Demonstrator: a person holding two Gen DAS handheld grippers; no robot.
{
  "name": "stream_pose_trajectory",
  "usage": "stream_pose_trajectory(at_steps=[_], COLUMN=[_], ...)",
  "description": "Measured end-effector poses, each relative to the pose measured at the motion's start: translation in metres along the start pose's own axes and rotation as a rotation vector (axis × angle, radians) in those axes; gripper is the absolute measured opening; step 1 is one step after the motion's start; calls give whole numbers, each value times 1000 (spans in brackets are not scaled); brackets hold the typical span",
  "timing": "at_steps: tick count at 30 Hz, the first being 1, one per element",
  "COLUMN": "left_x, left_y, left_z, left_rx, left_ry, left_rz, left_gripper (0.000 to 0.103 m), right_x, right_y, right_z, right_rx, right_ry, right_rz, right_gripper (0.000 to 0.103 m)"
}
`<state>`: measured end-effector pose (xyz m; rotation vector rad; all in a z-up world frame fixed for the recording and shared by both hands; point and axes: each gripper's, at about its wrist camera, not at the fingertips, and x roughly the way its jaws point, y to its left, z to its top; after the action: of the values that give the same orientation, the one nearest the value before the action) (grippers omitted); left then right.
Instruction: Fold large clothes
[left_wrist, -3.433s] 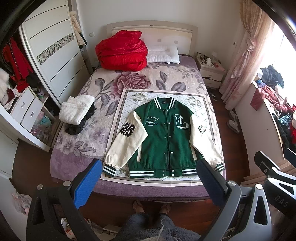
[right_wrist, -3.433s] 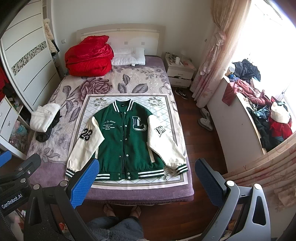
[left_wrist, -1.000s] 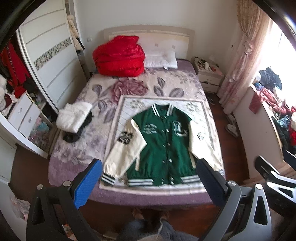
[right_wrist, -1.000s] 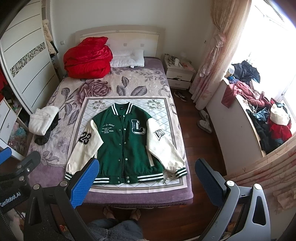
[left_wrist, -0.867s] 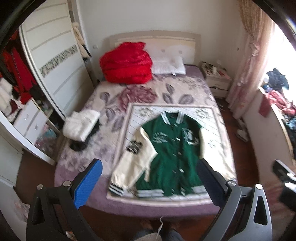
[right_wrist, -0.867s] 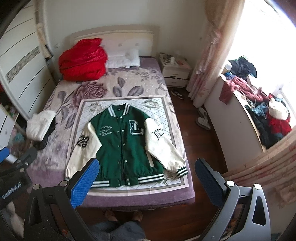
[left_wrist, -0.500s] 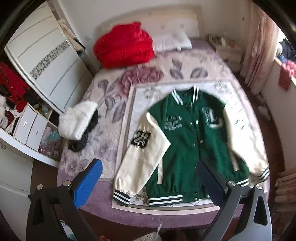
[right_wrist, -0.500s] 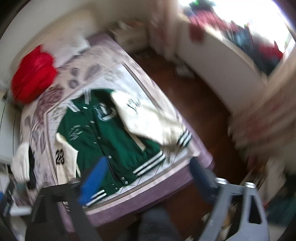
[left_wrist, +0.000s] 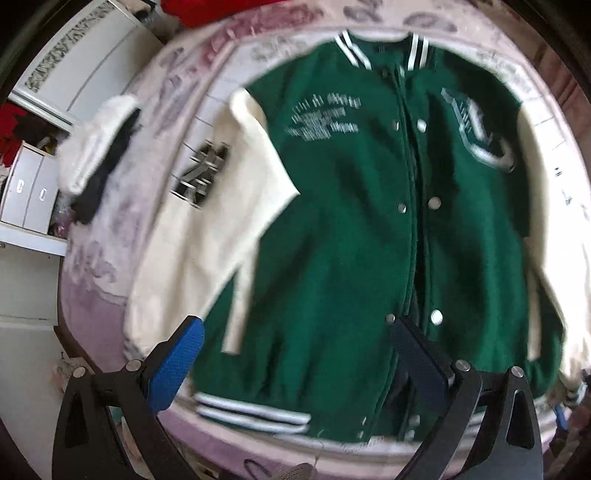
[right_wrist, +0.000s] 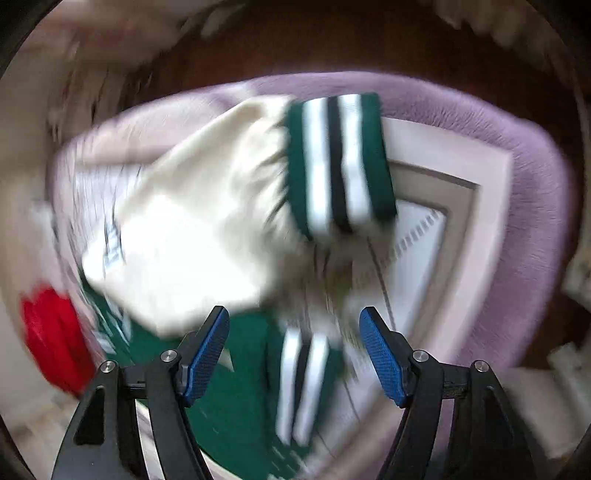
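Note:
A green varsity jacket (left_wrist: 351, 229) with cream sleeves lies flat, front up and snapped, on the bed. My left gripper (left_wrist: 295, 328) hangs open just above its lower left front, near the striped hem (left_wrist: 255, 410), with nothing between the pads. In the blurred right wrist view the jacket's right cream sleeve (right_wrist: 192, 236) and its green striped cuff (right_wrist: 340, 162) lie close ahead. My right gripper (right_wrist: 293, 314) hovers over the hem corner (right_wrist: 303, 384); its jaws are opening slightly and nothing is pressed between the pads.
The purple bed cover (right_wrist: 517, 147) ends close beyond the cuff, with dark wood floor (right_wrist: 332, 44) past it. A white and black clothes pile (left_wrist: 96, 147) lies on the bed's left side beside the wardrobe (left_wrist: 74, 66) and drawers (left_wrist: 26, 192). A red duvet (right_wrist: 55, 339) sits at the headboard end.
Both grippers have dropped fast from a high view of the room to just above the jacket. The right one rolled onto the right sleeve's cuff and its jaws narrowed.

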<state>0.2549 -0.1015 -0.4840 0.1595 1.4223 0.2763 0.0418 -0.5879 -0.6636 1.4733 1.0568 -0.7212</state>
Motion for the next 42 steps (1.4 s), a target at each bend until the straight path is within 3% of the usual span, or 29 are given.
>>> stream_pose_trajectory(at_steps=[5,7,8,11,17,22,25,29,33,35,37,39,40,42], left_x=[48,65,70,90,88,60,50,56,80,92,106,118,127,150], left_y=[-25,-31,-32,-29,2,68,115,183,259,289,324,346,358,367], left_z=[14,17,18,17,10,-10,-20,-23,-33,-45,-70,-96,-111,-132], left_rx=[-1,5,4,-10,-60,-149,-209,-314,-454,-528,-635,-724,-772,-837], left_ry=[16,13,16,44,68,37,19,-7,28,69,126,177,210,271], left_rz=[4,15,18,7,-33,-27,-3,50,93,76,12,-61,-94,-165], left_gripper=[103,103,103,103,103,103,103,103,103,103,103,103,103,103], right_x=[36,39,41,30,-22,4,34,99,167,207,242,278,278,271], right_y=[-16,-4,4,41,185,312,356,395,419,425,422,411,401,380], right_z=[22,20,19,6,-84,-210,-290,-391,-487,-519,-535,-541,-536,-527], right_rx=[78,34,0,-86,-559,-1019,-1192,-1347,-1495,-1554,-1579,-1567,-1534,-1483], right_ry=[-108,-214,-250,-332,-457,-355,-306,-230,-202,-169,-69,123,192,263], right_rz=[150,132,88,35,35,28,16,-6,-85,-144,-197,-255,-242,-235], right_gripper=[75,44,19,16,15,15,14,14,14,14,17,33,37,60])
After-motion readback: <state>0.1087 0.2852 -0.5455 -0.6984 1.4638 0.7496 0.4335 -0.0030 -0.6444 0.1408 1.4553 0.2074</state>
